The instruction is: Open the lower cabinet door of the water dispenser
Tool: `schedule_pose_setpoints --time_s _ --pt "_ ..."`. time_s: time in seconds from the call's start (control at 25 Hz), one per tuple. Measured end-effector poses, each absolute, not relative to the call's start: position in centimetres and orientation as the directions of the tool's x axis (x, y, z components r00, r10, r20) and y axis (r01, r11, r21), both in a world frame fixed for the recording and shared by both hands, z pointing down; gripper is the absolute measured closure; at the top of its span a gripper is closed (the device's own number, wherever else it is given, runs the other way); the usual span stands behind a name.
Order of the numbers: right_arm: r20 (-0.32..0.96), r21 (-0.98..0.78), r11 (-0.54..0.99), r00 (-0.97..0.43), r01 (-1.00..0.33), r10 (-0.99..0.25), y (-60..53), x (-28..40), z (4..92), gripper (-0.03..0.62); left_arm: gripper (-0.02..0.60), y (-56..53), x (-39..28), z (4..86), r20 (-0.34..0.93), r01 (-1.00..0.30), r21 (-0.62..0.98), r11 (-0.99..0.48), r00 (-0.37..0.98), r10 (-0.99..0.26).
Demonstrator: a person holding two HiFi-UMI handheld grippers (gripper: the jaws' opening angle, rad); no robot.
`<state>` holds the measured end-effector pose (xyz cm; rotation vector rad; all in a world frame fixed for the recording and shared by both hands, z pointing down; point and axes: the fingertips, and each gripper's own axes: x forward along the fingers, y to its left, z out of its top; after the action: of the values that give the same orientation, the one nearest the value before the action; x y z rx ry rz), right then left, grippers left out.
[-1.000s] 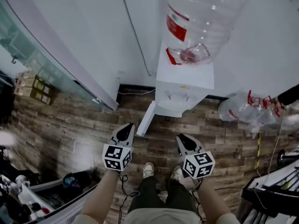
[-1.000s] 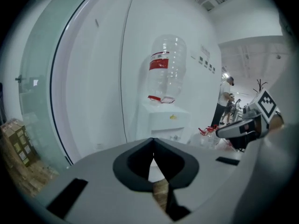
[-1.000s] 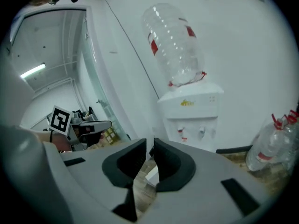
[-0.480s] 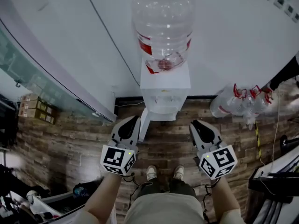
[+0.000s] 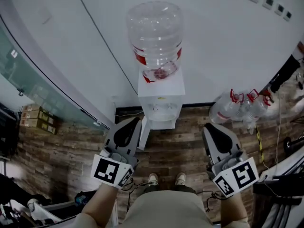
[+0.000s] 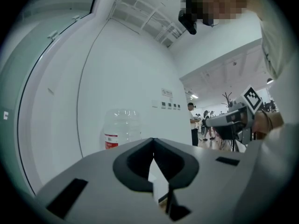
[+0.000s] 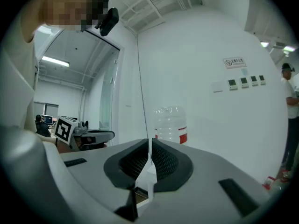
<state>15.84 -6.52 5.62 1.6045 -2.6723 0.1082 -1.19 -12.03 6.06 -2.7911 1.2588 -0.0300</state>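
Water dispenser (image 5: 161,96): against the wall (image 5: 228,46), at 12 o'clock from the person's shoes (image 5: 153,178), with a clear bottle (image 5: 154,34) on top.
Lower cabinet door (image 5: 144,133): a white panel angled out from the dispenser's base toward 7 o'clock. It looks already swung open.
Left gripper (image 5: 129,127): jaws together and empty, held high and facing the bottle.
Right gripper (image 5: 212,133): jaws have just been closing and now meet, with nothing between them. It sits at the dispenser's 4 o'clock.
Step in hand: probably drawing clear of the opened door.
Doing it well: keep both grippers off the door's free edge so it is not nudged shut. To widen the opening, push along the hinge arc.

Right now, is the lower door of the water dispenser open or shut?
Open: the door stands out at an angle from the dispenser.
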Motion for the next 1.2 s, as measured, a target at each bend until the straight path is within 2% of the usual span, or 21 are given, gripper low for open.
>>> schedule_pose_setpoints --time_s 0.24,0.64,1.2 --pt "-0.015 -0.016 0.482 -0.481 -0.876 -0.876 -3.8 16.3 1.8 0.588 0.577 -8.8 -0.6 2.9 -0.052 -0.731 -0.110 -0.673 0.681 -0.731" --pt "-0.007 0.025 0.532 -0.532 -0.847 -0.847 -2.2 16.3 1.1 0.588 0.576 -7.2 -0.7 1.4 -0.069 -0.755 -0.134 -0.642 0.653 -0.754" --pt "-0.025 0.002 0.528 -0.527 -0.849 -0.849 -3.0 16.7 1.1 0.588 0.577 -6.7 -0.7 1.2 -0.068 -0.764 -0.136 -0.630 0.642 -0.764"
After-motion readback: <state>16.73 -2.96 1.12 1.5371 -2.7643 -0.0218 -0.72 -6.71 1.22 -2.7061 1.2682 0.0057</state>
